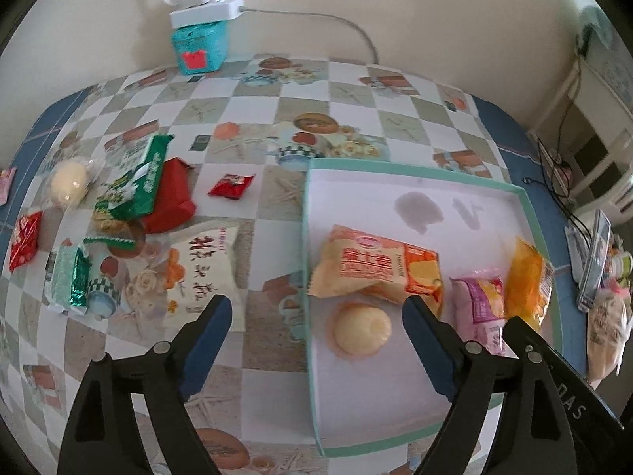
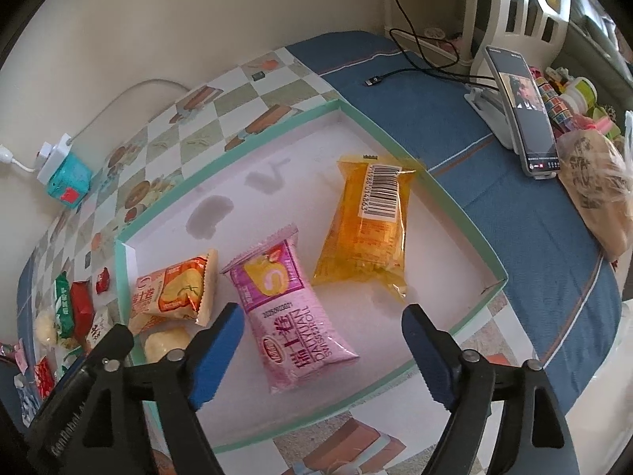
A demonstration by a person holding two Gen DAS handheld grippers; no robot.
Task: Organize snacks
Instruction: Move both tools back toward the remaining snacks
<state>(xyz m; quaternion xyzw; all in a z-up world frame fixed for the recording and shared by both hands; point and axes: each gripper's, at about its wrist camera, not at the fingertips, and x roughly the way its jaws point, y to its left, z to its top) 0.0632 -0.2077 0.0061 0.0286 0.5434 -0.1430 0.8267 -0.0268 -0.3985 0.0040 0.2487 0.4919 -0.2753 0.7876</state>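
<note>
Both claws stand with their jaws apart and hold nothing. The left claw (image 1: pixel 316 316) hovers above the near left corner of the shallow white cardboard tray with a mint-green rim (image 1: pixel 312 261), which lies on the desk covered in a checkered picture cloth (image 1: pixel 253 91). The right claw (image 2: pixel 322 332) hangs over the tray's near edge, straddling the pink crimped-plastic Swiss roll packet (image 2: pixel 292 316).

Four snacks already lie in the tray: the pink packet, an orange-and-cream crisp-style packet (image 1: pixel 376 265) resting partly over a round pale bun in clear wrap (image 1: pixel 362 330), and a translucent amber-yellow packet with a barcode label (image 2: pixel 368 221) towards the far side. Loose on the desk left of the tray wait a white packet with black characters (image 1: pixel 201 269), a green-and-white wrapper (image 1: pixel 142 178) lying over a red foil pouch (image 1: pixel 170 198), a small red sachet (image 1: pixel 231 186), another clear-wrapped pale bun (image 1: pixel 69 182), a silver-green wrapper (image 1: pixel 69 281) and a red packet (image 1: pixel 25 239) at the edge.

All of these look light and air-puffed, with slick film that would likely slide under a pinch across the belly. The buns and cakes seem soft and easily crushed, so a gentle squeeze suits them. The crimped end seams appear the safest hold, being flat, stiff and free of contents. The white packet sits nearest the left claw and is probably the easiest next pick.
</note>
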